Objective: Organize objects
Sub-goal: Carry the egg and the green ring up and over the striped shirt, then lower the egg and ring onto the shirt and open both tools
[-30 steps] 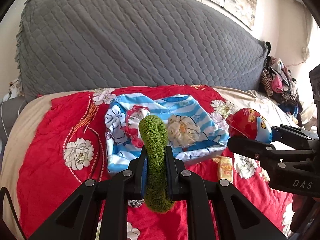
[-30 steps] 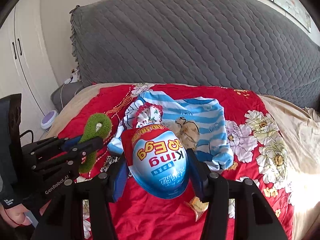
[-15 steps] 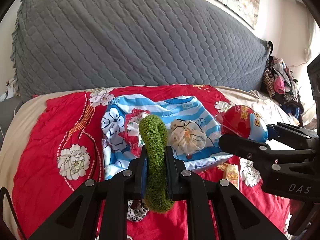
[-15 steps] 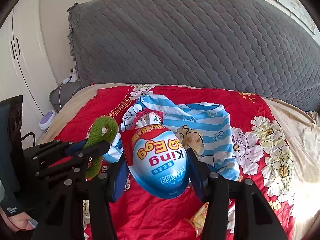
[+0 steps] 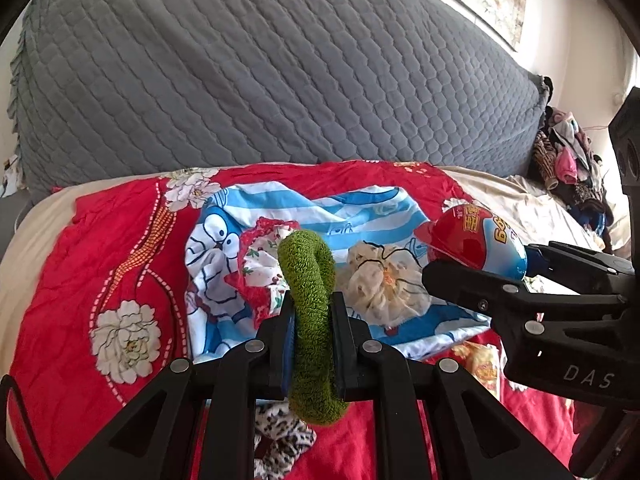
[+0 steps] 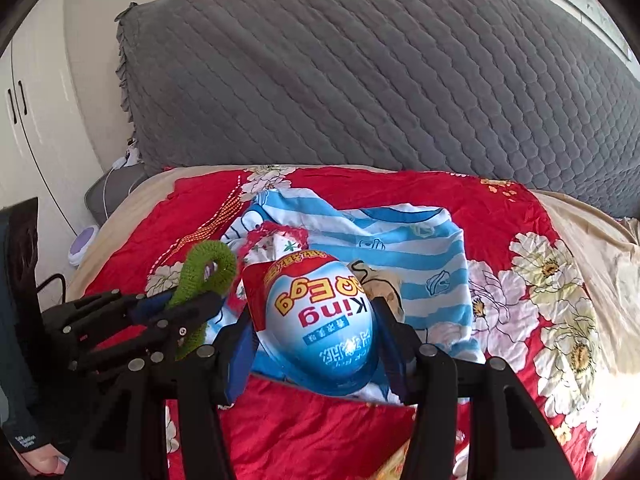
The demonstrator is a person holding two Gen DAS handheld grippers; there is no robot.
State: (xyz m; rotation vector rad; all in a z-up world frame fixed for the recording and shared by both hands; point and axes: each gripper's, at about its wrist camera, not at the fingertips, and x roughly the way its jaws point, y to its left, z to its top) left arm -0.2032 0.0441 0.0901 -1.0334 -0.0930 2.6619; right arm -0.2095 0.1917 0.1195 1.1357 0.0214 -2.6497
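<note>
While both grippers hang over the bed, each one has something clamped between its fingers. The left gripper (image 5: pixel 313 320) is clenched on a green terry scrunchie (image 5: pixel 310 320), whose loop stands up above the fingertips and droops below them. The right gripper (image 6: pixel 316 336) grips a blue and red toy egg (image 6: pixel 320 320) by its sides (the label, which reads "King Egg", faces the camera upside down).

Both are held above a red floral bedspread (image 5: pixel 100 264). Spread on it lies a blue-and-white striped cartoon cloth (image 5: pixel 360 216), and on that cloth rest a red-and-white patterned scrunchie (image 5: pixel 260 256) and, just beside it, a cream scrunchie (image 5: pixel 380 284). A leopard-print scrunchie (image 5: pixel 280 432) lies on the bedspread under the left gripper, and a yellow snack packet (image 5: pixel 480 364) sits near the cloth's edge. A grey quilted headboard (image 5: pixel 280 80) rises behind the bed, with a pile of clothes (image 5: pixel 568 160) at its far right
</note>
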